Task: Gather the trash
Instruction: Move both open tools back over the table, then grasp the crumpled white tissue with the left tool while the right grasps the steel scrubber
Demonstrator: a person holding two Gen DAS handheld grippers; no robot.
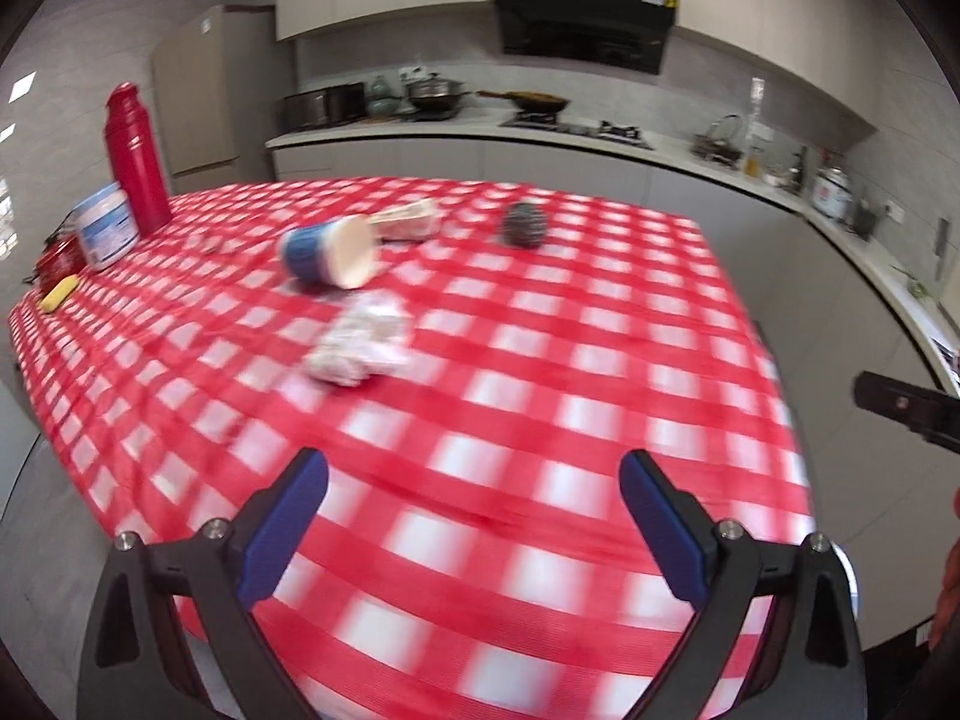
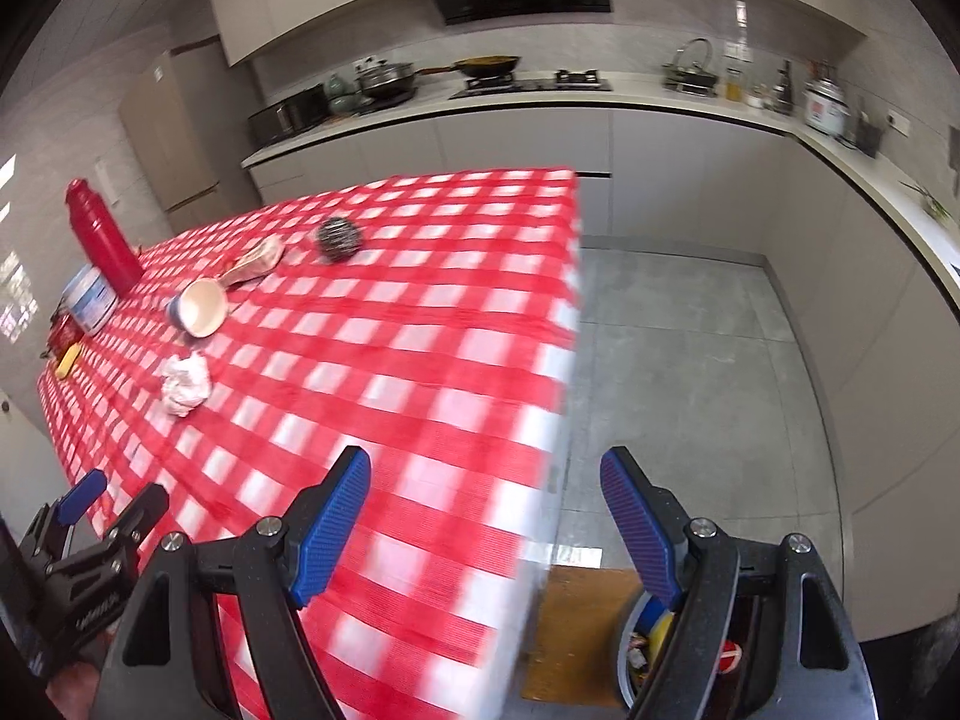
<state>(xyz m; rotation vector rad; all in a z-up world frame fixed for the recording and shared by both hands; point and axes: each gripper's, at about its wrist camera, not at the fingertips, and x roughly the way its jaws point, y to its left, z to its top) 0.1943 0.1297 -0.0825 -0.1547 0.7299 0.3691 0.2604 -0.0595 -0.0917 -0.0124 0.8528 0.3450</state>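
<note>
Now, tissue wad (image 1: 360,339) lies crumpled on the checked cloth (image 1: 540,360), left of centre, just in front of a blue cup (image 1: 327,252) tipped on its side with its mouth toward me. Behind the cup: a pale wrapper (image 1: 411,219); to its right, apart, a steel scourer (image 1: 524,225). Far left edge holds a red flask (image 1: 135,159), upright, and a white tub (image 1: 105,228) beside it. My left gripper (image 1: 474,516) hovers over the near cloth, fingers spread wide, empty. My right gripper (image 2: 483,516) is likewise spread and empty, straddling the table's right edge; a bin (image 2: 645,648) with rubbish sits on the floor below it.
</note>
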